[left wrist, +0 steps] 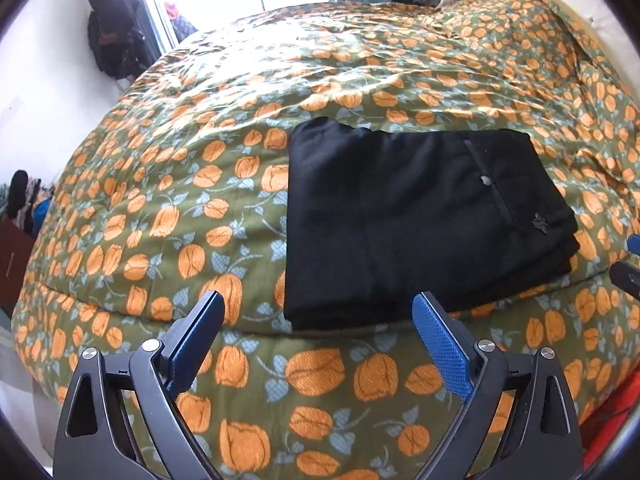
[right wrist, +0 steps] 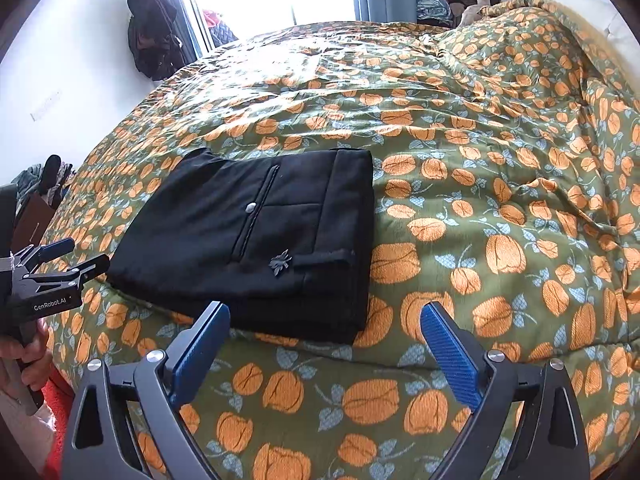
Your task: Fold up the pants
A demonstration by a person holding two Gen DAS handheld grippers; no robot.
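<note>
Black pants lie folded into a flat rectangle on the pumpkin-print bedspread; they also show in the right wrist view, with a button and a small emblem on top. My left gripper is open and empty, hovering just in front of the pants' near edge. It also shows at the left of the right wrist view, held in a hand. My right gripper is open and empty, above the pants' near right corner. Its fingertips show at the right edge of the left wrist view.
The bedspread covers a wide bed, rumpled toward the far right. Dark clothes hang on the wall by a bright window. A clothes pile sits beyond the bed. Clutter stands left of the bed.
</note>
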